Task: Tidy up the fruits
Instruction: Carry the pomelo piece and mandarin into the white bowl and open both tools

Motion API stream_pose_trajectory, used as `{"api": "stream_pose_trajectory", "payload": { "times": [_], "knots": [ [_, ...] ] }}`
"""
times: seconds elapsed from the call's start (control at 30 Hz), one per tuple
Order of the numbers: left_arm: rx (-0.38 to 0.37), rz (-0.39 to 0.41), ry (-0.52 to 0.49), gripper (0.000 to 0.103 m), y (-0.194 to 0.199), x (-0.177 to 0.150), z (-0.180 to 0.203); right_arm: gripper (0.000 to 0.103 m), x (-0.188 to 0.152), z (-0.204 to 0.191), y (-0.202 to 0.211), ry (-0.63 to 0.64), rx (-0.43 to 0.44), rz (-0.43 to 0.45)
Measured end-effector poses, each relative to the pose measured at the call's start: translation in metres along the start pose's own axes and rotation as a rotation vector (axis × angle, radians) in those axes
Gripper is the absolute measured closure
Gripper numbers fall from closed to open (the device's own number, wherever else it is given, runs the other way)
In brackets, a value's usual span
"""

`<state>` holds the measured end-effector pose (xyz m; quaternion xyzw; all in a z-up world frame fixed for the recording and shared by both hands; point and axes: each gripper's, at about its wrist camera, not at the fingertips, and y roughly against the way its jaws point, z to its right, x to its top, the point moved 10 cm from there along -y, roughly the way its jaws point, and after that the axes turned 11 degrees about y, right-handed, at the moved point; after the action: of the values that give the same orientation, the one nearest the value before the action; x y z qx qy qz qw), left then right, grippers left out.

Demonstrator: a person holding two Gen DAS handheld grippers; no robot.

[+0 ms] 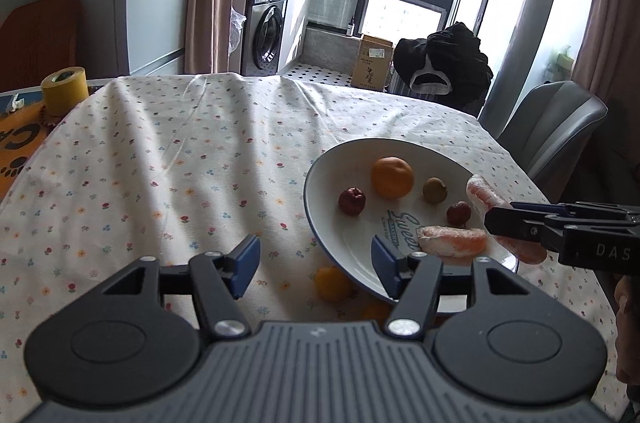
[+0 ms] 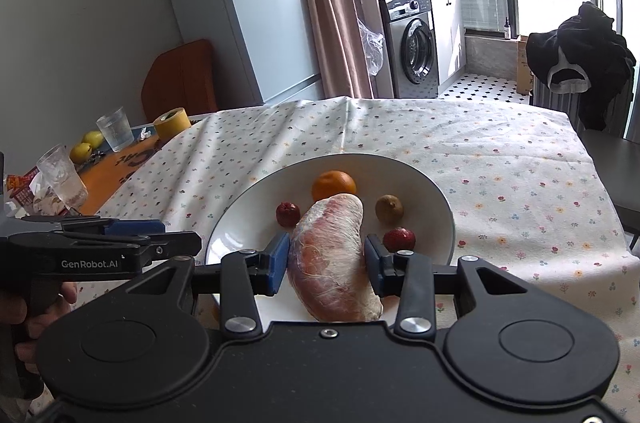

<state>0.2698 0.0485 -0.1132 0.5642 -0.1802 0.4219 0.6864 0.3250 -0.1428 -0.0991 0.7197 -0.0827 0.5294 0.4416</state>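
Observation:
A white plate (image 1: 316, 179) (image 2: 244, 223) on the flowered tablecloth holds an orange (image 1: 392, 177) (image 2: 334, 184), two red dates (image 1: 352, 201) (image 1: 459, 213), a small green-brown fruit (image 1: 435, 190) (image 2: 389, 208) and a peeled citrus segment (image 1: 452, 241). My right gripper (image 2: 327, 263) (image 1: 496, 219) is shut on a second, larger peeled segment (image 2: 332, 259) (image 1: 482, 193), held over the plate's near right part. My left gripper (image 1: 316, 263) (image 2: 176, 237) stands open at the plate's left edge. A small yellow-orange fruit (image 1: 332, 283) lies on the cloth between its fingers.
Another orange piece (image 1: 376, 311) shows on the cloth beside the plate's near rim. At the table's far left stand a yellow tape roll (image 1: 64, 89) (image 2: 173, 123), two glasses (image 2: 115, 129) (image 2: 64, 179) and yellow pears (image 2: 88, 145). A grey chair (image 1: 552, 127) stands at the right.

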Motion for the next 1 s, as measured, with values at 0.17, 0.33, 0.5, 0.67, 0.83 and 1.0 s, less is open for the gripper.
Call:
{"api": "stream_pose_trajectory", "payload": {
  "times": [0.17,0.33,0.5,0.67,0.83,1.0],
  "knots": [
    [0.015,0.002,0.014,0.042,0.005,0.000,-0.011,0.065,0.005,-0.013,-0.007,0.014,0.021,0.001],
    [0.026,0.011,0.022,0.042,0.009,0.002,-0.018,0.065,0.011,-0.024,-0.012,0.027,0.038,0.007],
    [0.033,0.018,0.022,0.042,0.012,0.003,-0.022,0.064,0.024,-0.031,-0.016,0.049,0.038,0.030],
    [0.047,0.022,0.026,0.042,0.014,0.005,-0.027,0.064,0.034,-0.031,-0.025,0.064,0.029,0.042],
    [0.065,0.031,0.039,0.038,0.013,0.008,-0.034,0.059,0.032,-0.025,-0.023,0.041,0.023,0.045],
    [0.066,0.031,0.043,0.033,0.012,0.006,-0.033,0.054,0.019,-0.018,-0.014,0.020,0.018,0.029]
  ]
}}
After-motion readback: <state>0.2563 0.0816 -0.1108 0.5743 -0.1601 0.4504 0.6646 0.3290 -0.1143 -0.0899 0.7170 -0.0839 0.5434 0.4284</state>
